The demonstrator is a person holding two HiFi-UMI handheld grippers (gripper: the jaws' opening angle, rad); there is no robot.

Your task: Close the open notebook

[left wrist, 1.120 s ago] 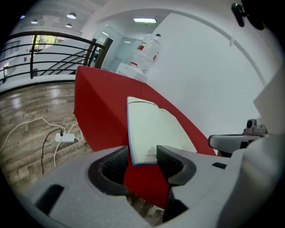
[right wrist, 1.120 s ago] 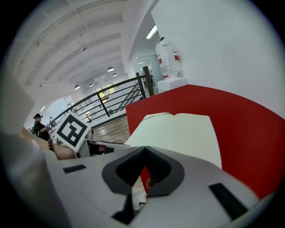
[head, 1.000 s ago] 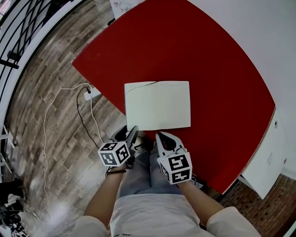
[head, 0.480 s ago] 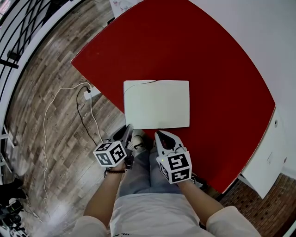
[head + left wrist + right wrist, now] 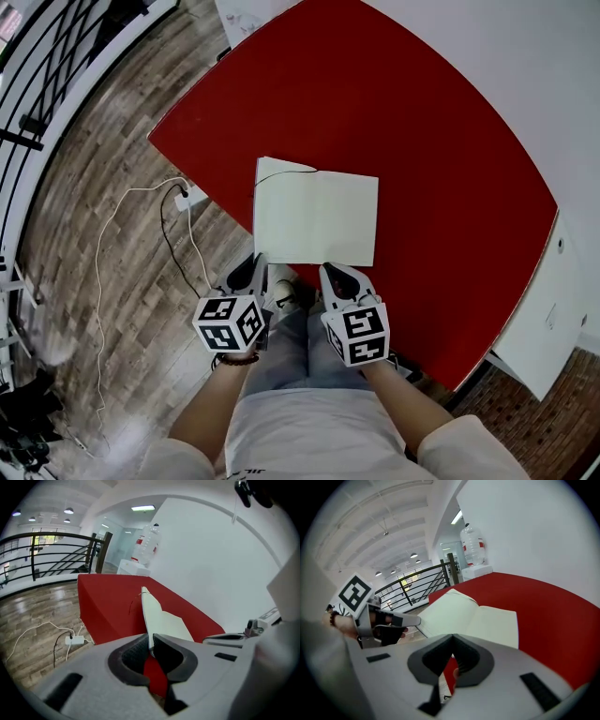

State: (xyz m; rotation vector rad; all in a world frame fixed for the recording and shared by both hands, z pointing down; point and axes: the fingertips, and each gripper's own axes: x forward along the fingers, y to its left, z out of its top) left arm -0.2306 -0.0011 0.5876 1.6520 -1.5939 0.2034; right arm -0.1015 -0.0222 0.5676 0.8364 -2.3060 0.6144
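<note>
Open notebook [image 5: 337, 220], spine away from person, left half tilted up

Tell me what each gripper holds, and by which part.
Left gripper, jaws closing, pinches the notebook by the near edge of its raised left side; right gripper holds nothing, jaws together.

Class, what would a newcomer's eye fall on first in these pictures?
A white open notebook lies on a bright red table, near its front edge. The left gripper has fingers closing on its left leaf, which tilts up; the right gripper hangs shut alongside.
</note>
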